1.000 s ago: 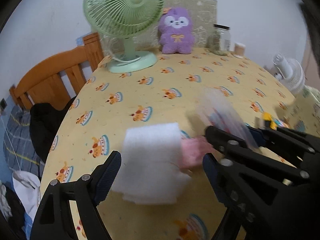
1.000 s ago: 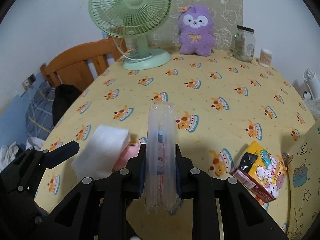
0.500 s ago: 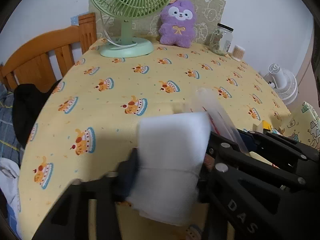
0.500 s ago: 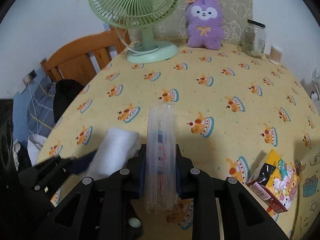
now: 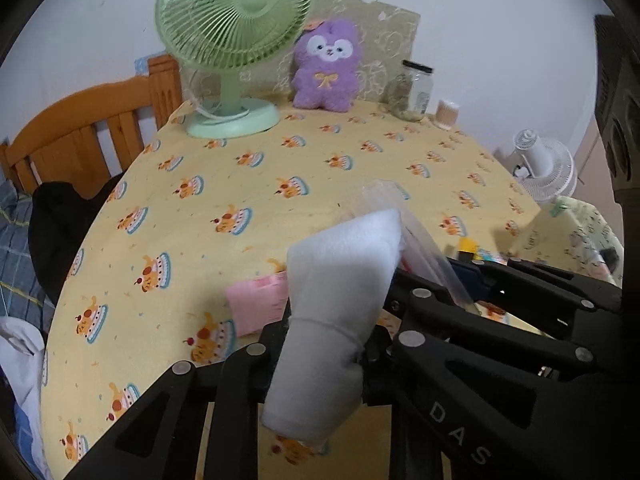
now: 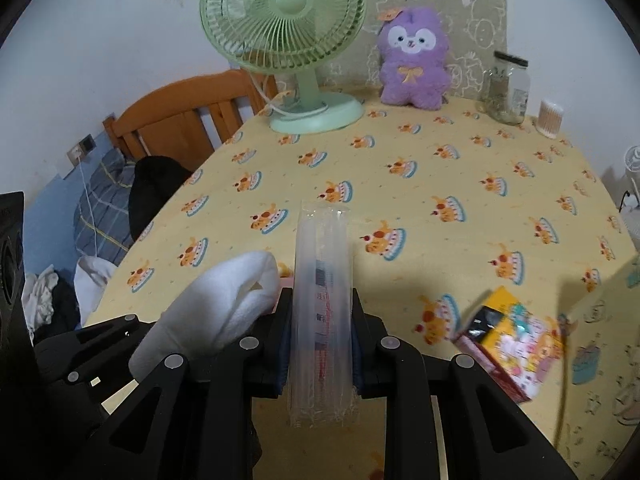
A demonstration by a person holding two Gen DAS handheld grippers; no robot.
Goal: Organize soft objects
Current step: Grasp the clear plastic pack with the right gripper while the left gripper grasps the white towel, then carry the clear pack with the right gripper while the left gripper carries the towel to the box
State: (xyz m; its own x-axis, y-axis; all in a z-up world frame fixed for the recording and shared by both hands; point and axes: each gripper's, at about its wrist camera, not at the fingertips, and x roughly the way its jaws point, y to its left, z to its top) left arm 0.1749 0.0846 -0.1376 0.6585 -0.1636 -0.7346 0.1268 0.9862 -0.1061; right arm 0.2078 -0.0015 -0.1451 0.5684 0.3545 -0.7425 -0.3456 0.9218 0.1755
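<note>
Centrally, left gripper (image 5: 324, 344) pinches white foam (image 5: 340, 300) above open tablecloth (image 5: 280, 168).

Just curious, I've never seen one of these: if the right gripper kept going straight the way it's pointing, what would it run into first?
Probably nothing close. The right gripper, shut on a clear plastic packet, points across bare yellow tablecloth. Far ahead stand the green fan and the purple plush toy; which lies dead ahead is unclear.
</note>
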